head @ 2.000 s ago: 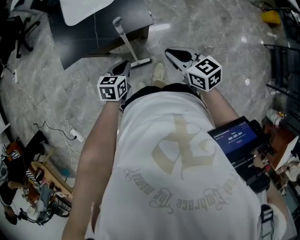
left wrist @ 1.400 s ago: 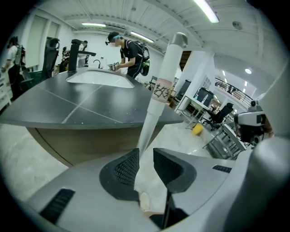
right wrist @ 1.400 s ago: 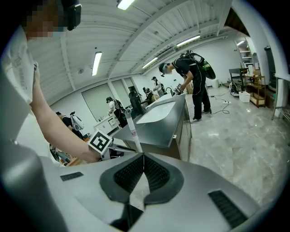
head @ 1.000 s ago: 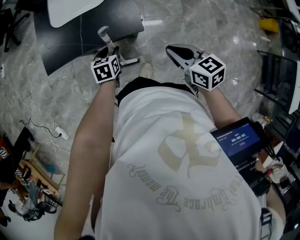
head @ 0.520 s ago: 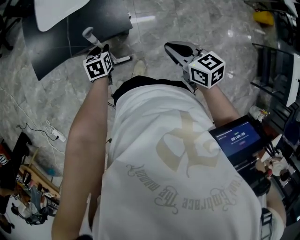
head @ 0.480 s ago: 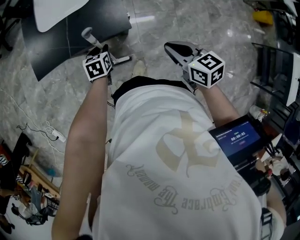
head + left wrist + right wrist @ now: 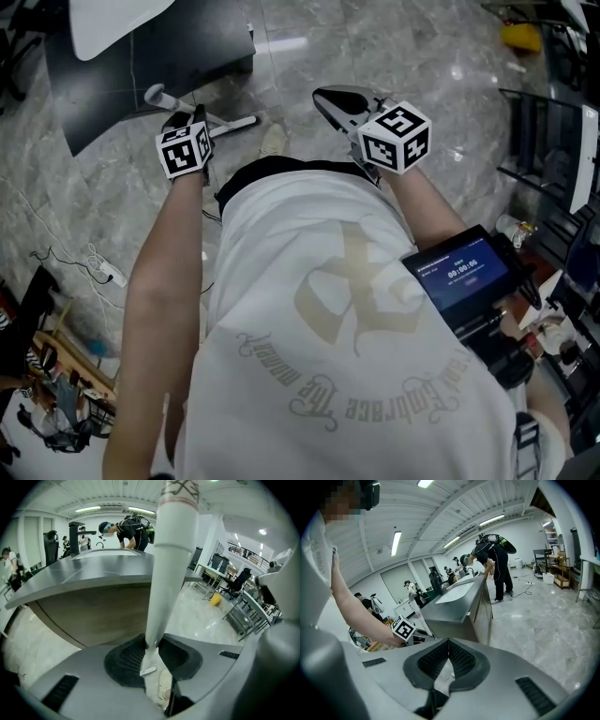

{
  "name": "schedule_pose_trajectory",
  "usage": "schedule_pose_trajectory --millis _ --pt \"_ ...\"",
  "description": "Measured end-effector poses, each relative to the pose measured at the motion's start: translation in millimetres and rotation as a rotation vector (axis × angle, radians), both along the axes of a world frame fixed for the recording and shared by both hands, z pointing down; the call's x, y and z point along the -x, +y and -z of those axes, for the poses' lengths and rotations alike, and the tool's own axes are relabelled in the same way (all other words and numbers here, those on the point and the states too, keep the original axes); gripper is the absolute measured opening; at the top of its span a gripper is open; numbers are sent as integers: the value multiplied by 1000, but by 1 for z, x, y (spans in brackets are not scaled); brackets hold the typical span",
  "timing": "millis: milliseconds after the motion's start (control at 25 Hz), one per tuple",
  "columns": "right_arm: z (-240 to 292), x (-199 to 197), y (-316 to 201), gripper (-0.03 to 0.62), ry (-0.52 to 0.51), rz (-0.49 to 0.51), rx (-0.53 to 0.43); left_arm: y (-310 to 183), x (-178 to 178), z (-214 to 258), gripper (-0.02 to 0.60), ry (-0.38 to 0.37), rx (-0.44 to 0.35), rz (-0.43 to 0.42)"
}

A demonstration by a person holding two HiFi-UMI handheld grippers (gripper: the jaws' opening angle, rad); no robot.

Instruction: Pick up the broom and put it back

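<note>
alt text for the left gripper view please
A white tapered broom handle rises between the dark ribbed pads of the grey left gripper, whose jaws have just been closing and now press on it. Behind stands a long grey counter with a person in black bending over it.

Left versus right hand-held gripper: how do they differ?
The left hand-held gripper has the white broom handle between its jaws, which have just been closing; the right hand-held gripper is empty, jaws together. The left is by the dark counter, the right over floor. Both carry marker cubes.
</note>
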State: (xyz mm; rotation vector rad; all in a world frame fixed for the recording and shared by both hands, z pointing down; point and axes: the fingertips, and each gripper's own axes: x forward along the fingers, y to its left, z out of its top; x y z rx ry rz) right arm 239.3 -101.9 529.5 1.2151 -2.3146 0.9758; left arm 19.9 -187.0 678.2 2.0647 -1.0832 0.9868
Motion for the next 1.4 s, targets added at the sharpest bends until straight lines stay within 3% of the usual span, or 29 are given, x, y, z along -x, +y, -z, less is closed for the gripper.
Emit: schedule_pose_trajectory --millis 520,1000,1400 --pt "-5 8 5 17 -36 38 -6 44 17 24 94 44 -43 38" --pt "20 102 63 17 -56 84 -47 114 101 111 94 127 -198 83" --pt "30 170 75 17 -71 148 -87 163 163 160 94 174 -288 140"
